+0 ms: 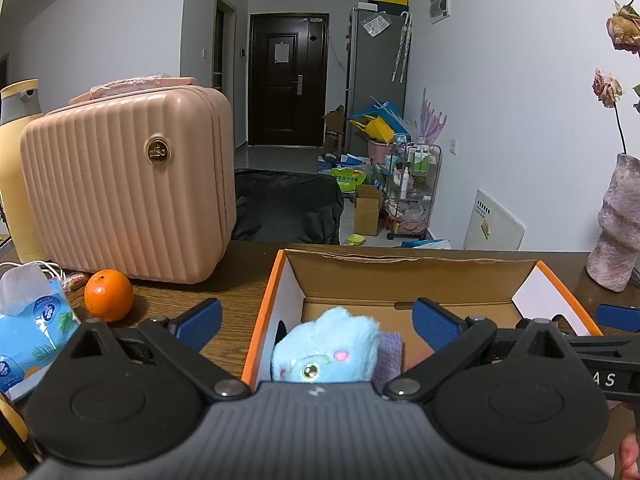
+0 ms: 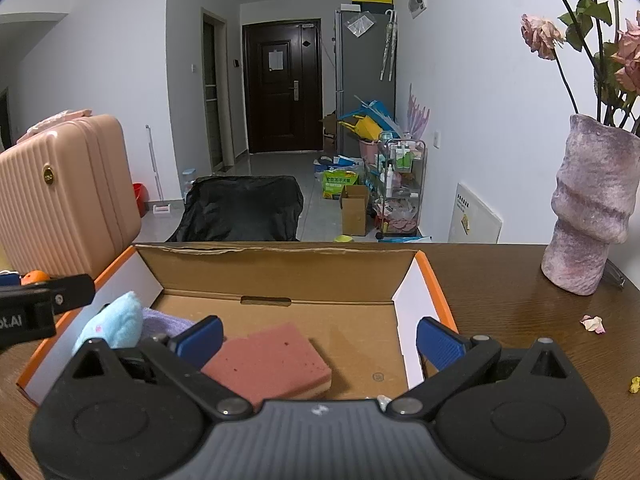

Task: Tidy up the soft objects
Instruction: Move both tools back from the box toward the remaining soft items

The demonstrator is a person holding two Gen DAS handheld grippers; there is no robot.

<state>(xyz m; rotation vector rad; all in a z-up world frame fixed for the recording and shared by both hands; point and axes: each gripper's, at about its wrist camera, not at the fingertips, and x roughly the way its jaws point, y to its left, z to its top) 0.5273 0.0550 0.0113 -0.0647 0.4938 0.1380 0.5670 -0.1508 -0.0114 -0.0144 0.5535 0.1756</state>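
An open cardboard box with an orange rim [image 1: 262,312] [image 2: 436,284] lies on the brown table. A light blue plush toy [image 1: 326,346] [image 2: 114,322] sits in its left part, against a purple cloth [image 1: 388,354] [image 2: 164,318]. A red sponge [image 2: 268,360] lies flat on the box floor. My left gripper [image 1: 318,322] is open and empty above the plush toy. My right gripper [image 2: 320,338] is open and empty above the sponge. The left gripper's body shows at the left edge of the right wrist view [image 2: 44,304].
A pink ribbed case [image 1: 128,192] [image 2: 60,196] stands at the left with an orange [image 1: 109,295], a blue tissue pack [image 1: 34,328] and a yellow bottle [image 1: 16,168]. A purple vase with dried roses [image 2: 592,208] [image 1: 618,220] stands at the right. Petals [image 2: 593,323] lie on the table.
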